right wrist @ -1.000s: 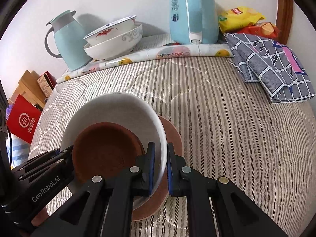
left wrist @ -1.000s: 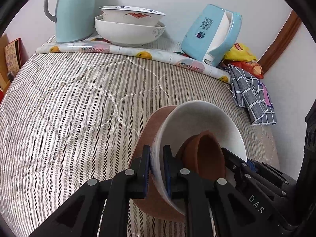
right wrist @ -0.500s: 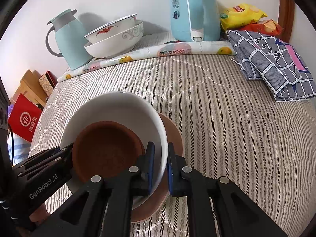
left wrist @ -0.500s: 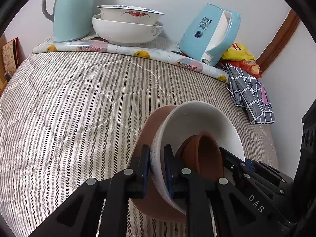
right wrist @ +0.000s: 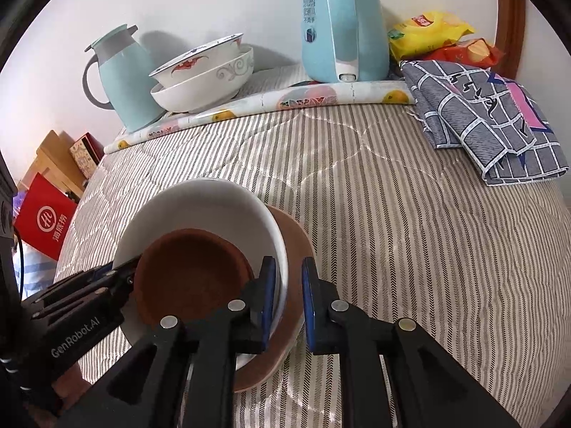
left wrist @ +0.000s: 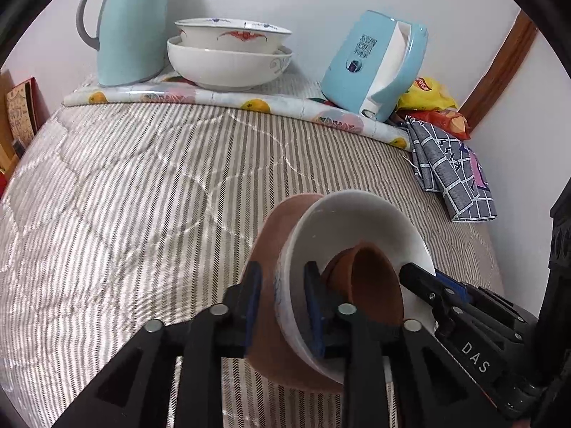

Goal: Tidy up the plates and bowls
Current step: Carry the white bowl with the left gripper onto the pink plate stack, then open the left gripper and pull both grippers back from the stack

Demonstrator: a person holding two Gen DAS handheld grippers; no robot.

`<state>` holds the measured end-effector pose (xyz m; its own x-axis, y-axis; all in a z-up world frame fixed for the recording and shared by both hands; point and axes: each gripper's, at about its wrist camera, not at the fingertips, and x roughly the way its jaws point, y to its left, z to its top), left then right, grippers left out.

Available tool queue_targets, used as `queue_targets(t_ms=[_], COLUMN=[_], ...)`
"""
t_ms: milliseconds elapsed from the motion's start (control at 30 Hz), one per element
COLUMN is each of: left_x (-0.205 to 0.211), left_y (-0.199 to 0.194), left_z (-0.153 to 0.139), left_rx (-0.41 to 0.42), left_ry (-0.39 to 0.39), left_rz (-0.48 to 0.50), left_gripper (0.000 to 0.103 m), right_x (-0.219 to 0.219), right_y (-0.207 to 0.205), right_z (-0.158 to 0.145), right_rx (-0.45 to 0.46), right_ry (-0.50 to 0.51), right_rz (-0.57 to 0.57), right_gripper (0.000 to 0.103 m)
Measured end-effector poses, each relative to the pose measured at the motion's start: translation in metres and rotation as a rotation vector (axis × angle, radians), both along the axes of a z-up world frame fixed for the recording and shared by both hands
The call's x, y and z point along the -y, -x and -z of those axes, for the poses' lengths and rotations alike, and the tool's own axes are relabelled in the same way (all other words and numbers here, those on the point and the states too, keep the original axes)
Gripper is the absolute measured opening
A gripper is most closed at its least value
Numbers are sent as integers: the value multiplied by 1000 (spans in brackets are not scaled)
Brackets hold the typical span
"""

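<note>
A stack sits on the striped quilt: a brown plate (left wrist: pixel 267 249) (right wrist: pixel 292 239) at the bottom, a white bowl (left wrist: pixel 357 221) (right wrist: pixel 207 207) on it, and a small brown bowl (left wrist: pixel 371 278) (right wrist: pixel 192 278) inside. My left gripper (left wrist: pixel 282 285) has its jaws apart around the white bowl's left rim and the plate. My right gripper (right wrist: pixel 289 285) has its jaws apart around the white bowl's right rim. Whether the pads still touch the rim is unclear. Two larger white bowls (left wrist: pixel 228 57) (right wrist: pixel 203 75) are nested at the back on a fruit-print mat.
A pale blue thermos jug (left wrist: pixel 128 25) (right wrist: pixel 121 78) stands left of the nested bowls, a blue kettle (left wrist: pixel 374 67) (right wrist: pixel 342 25) right of them. Snack bags (right wrist: pixel 428 32) and a folded grey checked cloth (left wrist: pixel 449 174) (right wrist: pixel 481 114) lie at the right. A red bag (right wrist: pixel 43 221) is beyond the left edge.
Both grippers' jaws have widened around the white bowl's rim, from a tight pinch to a visible gap. The stack has stayed in place on the quilt.
</note>
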<state>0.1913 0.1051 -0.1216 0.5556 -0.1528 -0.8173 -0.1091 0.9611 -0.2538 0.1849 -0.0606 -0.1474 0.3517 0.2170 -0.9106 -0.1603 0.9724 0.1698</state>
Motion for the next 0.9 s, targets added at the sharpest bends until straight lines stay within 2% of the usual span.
queue_targets(t_ms=[233, 467, 633, 767, 833, 900], left_x=[-2, 1, 10, 21, 26, 34], left_y=[10, 30, 50, 68, 76, 85], left_z=[-8, -28, -46, -61, -66, -71], left_rx=[13, 55, 100, 133, 147, 161], left_ry=[6, 9, 9, 9, 5, -1], left_rz=[-10, -11, 3, 13, 15, 28], left_gripper=[39, 47, 52, 55, 62, 62], right_x=[4, 8, 18, 28, 34, 42], right_y=[8, 27, 45, 63, 71, 82], right_z=[-9, -34, -57, -76, -85, -95], right_rx=[13, 68, 117, 159, 180, 209], right_ry=[1, 43, 51, 63, 73, 84], right_rz=[-9, -21, -10, 0, 13, 34], right_gripper=[14, 17, 38, 48, 55, 61])
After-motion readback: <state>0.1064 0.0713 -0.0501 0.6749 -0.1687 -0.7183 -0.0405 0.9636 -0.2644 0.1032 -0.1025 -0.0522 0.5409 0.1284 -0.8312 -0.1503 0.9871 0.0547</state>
